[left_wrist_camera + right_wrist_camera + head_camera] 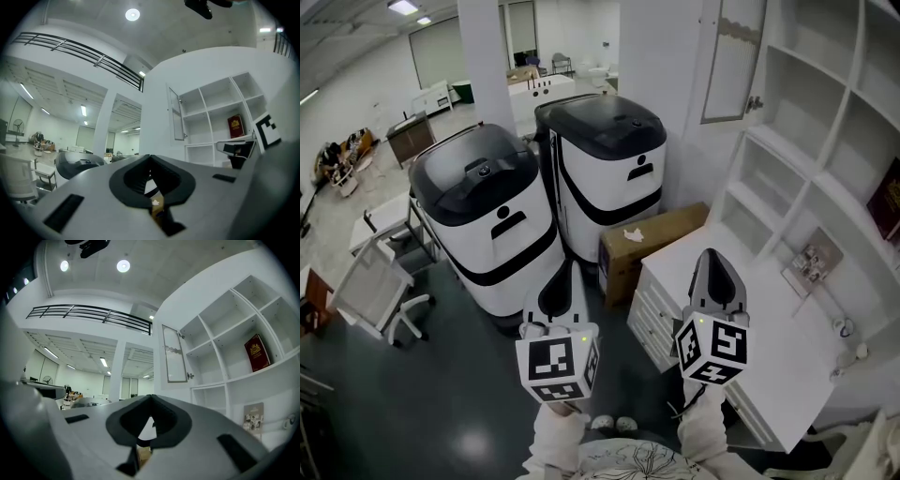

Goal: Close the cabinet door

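The cabinet door (733,58), a white frame with a glass pane and a small knob, stands swung open at the upper left of the white shelf unit (825,141). It also shows in the left gripper view as the cabinet door (176,115) and in the right gripper view as the cabinet door (172,355). Both grippers are held low, well short of it. My left gripper (562,269) is shut and holds nothing, its tips meeting in its own view as the left gripper (150,157). My right gripper (712,253) hovers over the desk, shut and holding nothing, the right gripper (151,396).
A white desk (769,356) with drawers runs under the shelves. A cardboard box (652,244) sits on the floor beside it. Two big white and black machines (492,220) stand to the left. A red book (256,352) and a leaflet (811,262) rest on shelves.
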`<state>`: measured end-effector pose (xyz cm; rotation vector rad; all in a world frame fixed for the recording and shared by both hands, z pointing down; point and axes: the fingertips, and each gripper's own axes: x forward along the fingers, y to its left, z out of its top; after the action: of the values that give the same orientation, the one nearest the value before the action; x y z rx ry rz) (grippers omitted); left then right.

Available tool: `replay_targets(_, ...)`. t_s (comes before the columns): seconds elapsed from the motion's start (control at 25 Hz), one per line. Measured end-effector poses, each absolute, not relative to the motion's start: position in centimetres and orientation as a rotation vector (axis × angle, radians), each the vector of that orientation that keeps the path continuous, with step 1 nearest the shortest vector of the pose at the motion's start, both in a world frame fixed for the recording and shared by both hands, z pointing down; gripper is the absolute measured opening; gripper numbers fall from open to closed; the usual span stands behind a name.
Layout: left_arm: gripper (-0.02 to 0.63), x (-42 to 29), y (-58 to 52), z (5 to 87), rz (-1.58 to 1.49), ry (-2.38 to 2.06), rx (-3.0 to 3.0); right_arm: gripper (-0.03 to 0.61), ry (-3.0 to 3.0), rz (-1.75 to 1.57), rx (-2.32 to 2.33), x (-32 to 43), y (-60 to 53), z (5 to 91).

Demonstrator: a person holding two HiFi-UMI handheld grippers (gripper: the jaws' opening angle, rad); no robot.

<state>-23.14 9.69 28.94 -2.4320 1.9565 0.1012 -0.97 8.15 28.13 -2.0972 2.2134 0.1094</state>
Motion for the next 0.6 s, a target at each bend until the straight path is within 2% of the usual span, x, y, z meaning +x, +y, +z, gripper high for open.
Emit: replay_targets(0.6, 0.005, -26.9, 8.0, 30.0, 0.091, 1.935, -2.461, 0.003, 2.148, 0.143, -2.163, -3.4, 7.2, 28.8)
